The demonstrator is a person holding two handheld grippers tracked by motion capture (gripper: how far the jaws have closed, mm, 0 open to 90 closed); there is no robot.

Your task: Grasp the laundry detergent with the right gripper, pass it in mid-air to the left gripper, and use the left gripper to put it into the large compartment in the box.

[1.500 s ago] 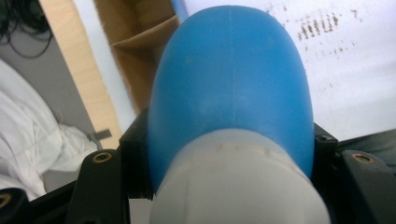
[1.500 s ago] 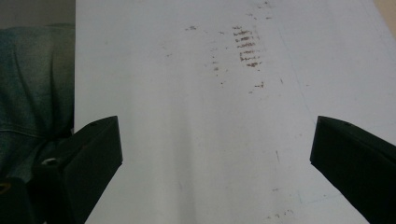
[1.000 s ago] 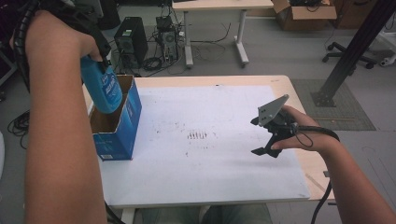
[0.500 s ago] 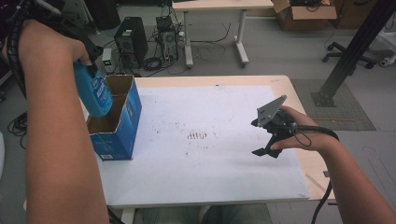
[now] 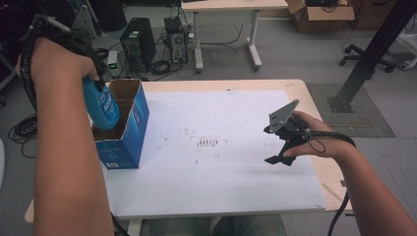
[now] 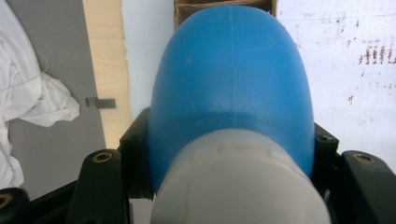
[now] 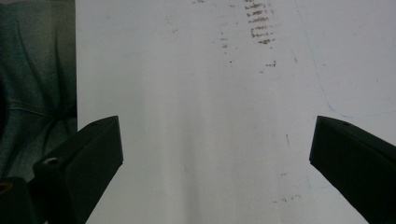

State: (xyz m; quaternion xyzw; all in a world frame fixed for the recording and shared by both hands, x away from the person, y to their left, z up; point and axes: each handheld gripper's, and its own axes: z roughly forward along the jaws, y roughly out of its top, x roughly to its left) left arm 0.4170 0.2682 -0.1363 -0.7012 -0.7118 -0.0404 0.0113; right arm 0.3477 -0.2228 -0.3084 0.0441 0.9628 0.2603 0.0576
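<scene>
Blue plastic bottle held over an open blue cardboard box at the table's left edge.

The left gripper (image 5: 96, 81) clamps the blue plastic bottle (image 5: 102, 105) by its white cap end (image 6: 238, 186), jaws pressed to both sides; the bottle hangs base-down, its lower end just inside the open top of the blue cardboard box (image 5: 129, 132), whose brown inside holds nothing else I can make out. The box stands on the white sheet (image 5: 216, 162) that covers the wooden table (image 5: 300, 86). Well apart, the right gripper (image 5: 275, 145) hovers over the sheet's right part, jaws spread wide and holding nothing, beside a patch of dark scuff marks (image 5: 207, 143).
</scene>
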